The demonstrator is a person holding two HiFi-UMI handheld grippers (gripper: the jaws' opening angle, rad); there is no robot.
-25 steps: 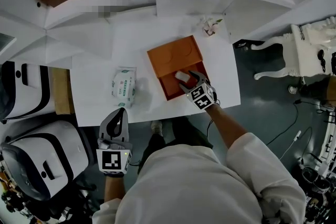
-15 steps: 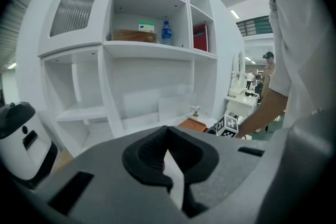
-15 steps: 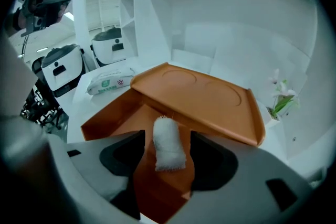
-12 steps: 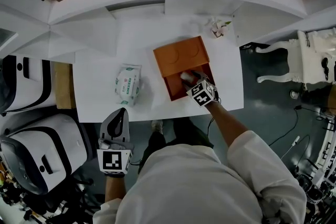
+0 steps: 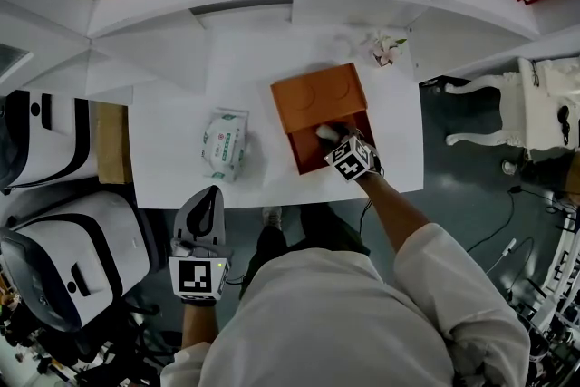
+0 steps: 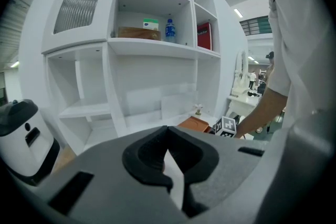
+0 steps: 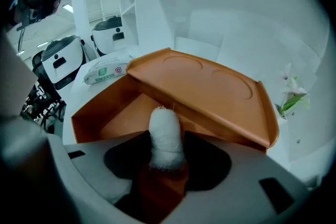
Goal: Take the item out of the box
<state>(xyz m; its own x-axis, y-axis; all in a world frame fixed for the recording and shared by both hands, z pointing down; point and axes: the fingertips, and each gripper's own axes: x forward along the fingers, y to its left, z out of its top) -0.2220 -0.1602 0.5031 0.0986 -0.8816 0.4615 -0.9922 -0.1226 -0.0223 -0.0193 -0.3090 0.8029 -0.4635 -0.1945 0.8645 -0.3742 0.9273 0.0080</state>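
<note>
One right forearm (image 5: 391,211) down toward box (image 5: 317,101)

Right gripper (image 5: 333,139) angled down, fingers (image 7: 207,160) closing on white roll (image 7: 165,134); left gripper (image 5: 211,193) closed.

Head view steeply down, right gripper view close, left gripper view distant, all 3 showing the orange box (image 5: 317,100)
</note>
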